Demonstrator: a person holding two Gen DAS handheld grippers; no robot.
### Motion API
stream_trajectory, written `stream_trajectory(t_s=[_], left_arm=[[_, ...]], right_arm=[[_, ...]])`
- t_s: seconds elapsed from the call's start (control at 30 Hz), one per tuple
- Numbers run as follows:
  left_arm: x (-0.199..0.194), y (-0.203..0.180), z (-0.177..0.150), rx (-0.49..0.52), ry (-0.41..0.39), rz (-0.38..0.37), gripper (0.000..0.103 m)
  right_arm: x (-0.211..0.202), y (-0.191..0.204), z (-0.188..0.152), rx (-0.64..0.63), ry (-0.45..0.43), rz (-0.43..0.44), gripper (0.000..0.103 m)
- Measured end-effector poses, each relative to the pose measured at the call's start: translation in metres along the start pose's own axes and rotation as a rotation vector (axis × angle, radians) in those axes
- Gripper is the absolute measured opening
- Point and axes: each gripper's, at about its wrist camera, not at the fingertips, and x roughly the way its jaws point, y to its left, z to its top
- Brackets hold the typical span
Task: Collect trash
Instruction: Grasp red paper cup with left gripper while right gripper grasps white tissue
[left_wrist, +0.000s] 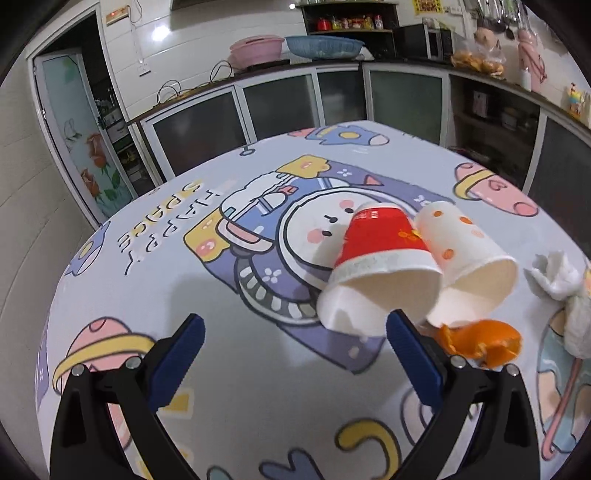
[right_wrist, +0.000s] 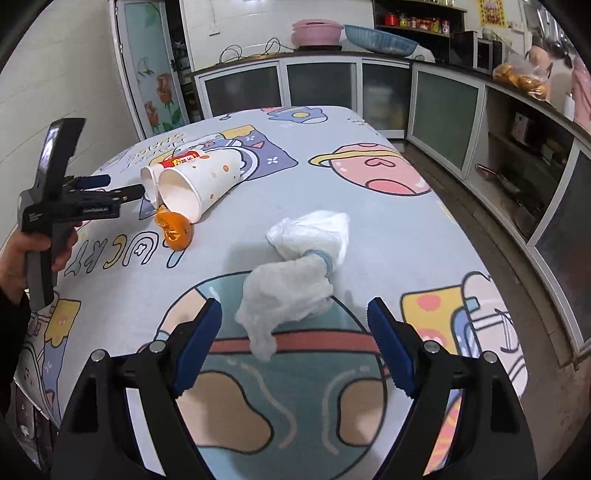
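A red and white paper cup (left_wrist: 373, 258) and a white dotted paper cup (left_wrist: 465, 254) lie on their sides on the table, mouths toward me. An orange peel (left_wrist: 484, 341) lies just in front of them. My left gripper (left_wrist: 295, 345) is open, its right finger beside the red cup's rim. A crumpled white tissue (right_wrist: 295, 273) lies in front of my right gripper (right_wrist: 294, 332), which is open with the tissue's tail between its fingers. The cups (right_wrist: 199, 181), peel (right_wrist: 177, 229) and left gripper (right_wrist: 122, 188) also show in the right wrist view, and the tissue (left_wrist: 561, 288) in the left.
The table has a cartoon space-print cloth (left_wrist: 229, 258). Kitchen cabinets (right_wrist: 332, 85) and a counter with basins (left_wrist: 288, 48) run behind and to the right. The table's right edge (right_wrist: 476, 243) drops to the floor. A hand (right_wrist: 22, 254) holds the left gripper.
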Motion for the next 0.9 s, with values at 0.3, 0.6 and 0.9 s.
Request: stream_trajectory(t_s=[0.3, 0.6, 0.9], left_arm=[[0.037, -0.005, 0.023, -0.011, 0.063, 0.008, 0.095], [0.053, -0.004, 0.026, -0.085, 0.130, -0.035, 0.018], [0.034, 0.010, 0.025, -0.174, 0.126, -0.098, 0.005]], right_arm=[[0.019, 0.002, 0.004, 0.004, 0.040, 0.010, 0.074], [0.026, 0.001, 0.002, 0.002, 0.089, 0.034, 0.012], [-0.003, 0.003, 0.002, 0.000, 0.023, 0.080, 0.009]])
